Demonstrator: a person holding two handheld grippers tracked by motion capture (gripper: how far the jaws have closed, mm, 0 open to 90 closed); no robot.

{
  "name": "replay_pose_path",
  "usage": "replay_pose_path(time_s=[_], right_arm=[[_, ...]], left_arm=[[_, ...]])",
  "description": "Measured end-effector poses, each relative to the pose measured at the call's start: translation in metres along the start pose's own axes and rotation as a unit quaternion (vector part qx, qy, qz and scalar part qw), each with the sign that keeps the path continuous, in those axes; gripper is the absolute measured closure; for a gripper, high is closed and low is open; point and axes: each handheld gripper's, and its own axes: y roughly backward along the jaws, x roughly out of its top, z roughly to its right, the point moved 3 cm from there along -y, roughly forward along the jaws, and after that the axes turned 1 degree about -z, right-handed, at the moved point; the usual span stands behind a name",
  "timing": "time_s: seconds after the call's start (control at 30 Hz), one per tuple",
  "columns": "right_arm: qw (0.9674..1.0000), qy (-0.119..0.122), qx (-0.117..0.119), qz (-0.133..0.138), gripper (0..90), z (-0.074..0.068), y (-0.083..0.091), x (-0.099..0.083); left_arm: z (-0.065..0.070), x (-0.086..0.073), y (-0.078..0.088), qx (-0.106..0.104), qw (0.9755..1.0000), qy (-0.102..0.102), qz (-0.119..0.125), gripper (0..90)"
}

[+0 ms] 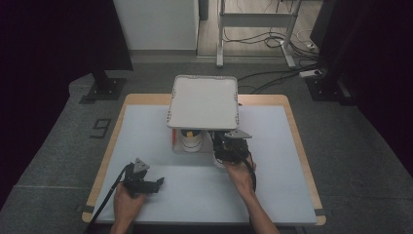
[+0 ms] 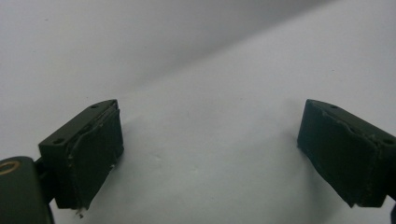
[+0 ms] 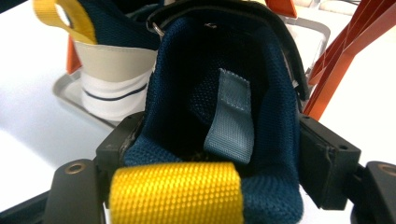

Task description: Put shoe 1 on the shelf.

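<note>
My right claw (image 3: 205, 154) has its jaws on either side of the heel collar of a navy mesh sneaker (image 3: 224, 93), pads pressing the padded fabric from 9 and 3 o'clock in the right gripper view. The yellow pull loop (image 3: 175, 191) at the heel lies at 6 o'clock, right in front of the camera, and a blue-grey tongue tab (image 3: 231, 116) hangs down inside the shoe's mouth. A second sneaker (image 3: 112, 70), with a cream heel and white sole, stands just beside it at 10 o'clock. Both rest on the lower tray (image 3: 70, 95) of an orange-framed rack (image 3: 336, 60).

From the high view, my right claw (image 1: 233, 145) reaches under the grey top shelf (image 1: 203, 101) at the table's centre, while the shoes are mostly hidden beneath it.

I judge the sneaker to be light and soft: the mesh collar gives under pressure, so the grip may squash it rather than lock it. The heel counter below the collar should be stiffer, and that is the better place to pinch. The woven loop looks slippery and floppy, a poor hold.

My left claw (image 1: 141, 179) rests at 7 o'clock on the white table mat (image 1: 160, 141), jaws spread wide and holding nothing.
</note>
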Motion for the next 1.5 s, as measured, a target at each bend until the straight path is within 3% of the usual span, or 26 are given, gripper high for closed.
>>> replay_pose_path(time_s=[0.1, 0.23, 0.33, 0.47, 0.63, 0.73, 0.8, 0.93, 1.1, 1.2, 1.37, 1.5], right_arm=[[0.9999, -0.014, 0.006, 0.006, 24.4, 0.002, -0.005, -0.001], [0.9999, -0.006, 0.007, -0.007, 19.8, 0.002, -0.007, 0.002], [0.9996, 0.002, 0.024, -0.015, 11.5, 0.004, -0.006, 0.004], [0.9991, 0.018, 0.038, 0.003, 9.3, 0.003, 0.005, 0.007], [0.9982, 0.029, 0.051, 0.005, 13.9, 0.001, 0.028, 0.005], [0.9976, 0.029, 0.062, 0.009, 25.8, 0.004, 0.045, 0.0], [0.996, 0.039, 0.081, 0.004, 46.5, 0.007, 0.055, -0.005], [0.9925, 0.059, 0.107, -0.005, 68.5, 0.009, 0.063, -0.014], [0.9888, 0.062, 0.136, -0.01, 79.3, 0.01, 0.047, -0.013], [0.9867, 0.074, 0.145, -0.011, 81.2, 0.002, 0.043, -0.01], [0.9873, 0.081, 0.137, -0.002, 84.8, -0.006, 0.034, -0.004], [0.9911, 0.077, 0.109, 0.004, 82.4, -0.005, 0.024, -0.001]], left_arm=[[0.0, 0.0, 0.0, 0.0, 1.0, 0.0, 0.0, 6.7], [0.0, 0.0, 0.0, 0.0, 1.0, 0.0, 0.0, 6.7], [0.0, 0.0, 0.0, 0.0, 1.0, 0.0, 0.0, 6.8], [0.0, 0.0, 0.0, 0.0, 1.0, 0.0, 0.0, 6.8], [0.0, 0.0, 0.0, 0.0, 1.0, 0.001, 0.0, 6.8], [0.0, 0.0, 0.0, 0.0, 1.0, 0.0, 0.0, 6.9], [0.0, 0.0, 0.0, 0.0, 1.0, 0.0, 0.0, 6.9], [0.0, 0.0, 0.0, 0.0, 1.0, -0.001, -0.001, 6.8], [0.0, 0.0, 0.0, 0.0, 1.0, 0.0, -0.001, 6.8], [0.0, 0.0, 0.0, 0.0, 1.0, 0.0, 0.0, 6.8], [0.0, 0.0, 0.0, 0.0, 1.0, 0.0, 0.0, 6.9], [0.0, 0.0, 0.0, 0.0, 1.0, 0.0, 0.0, 6.8]])
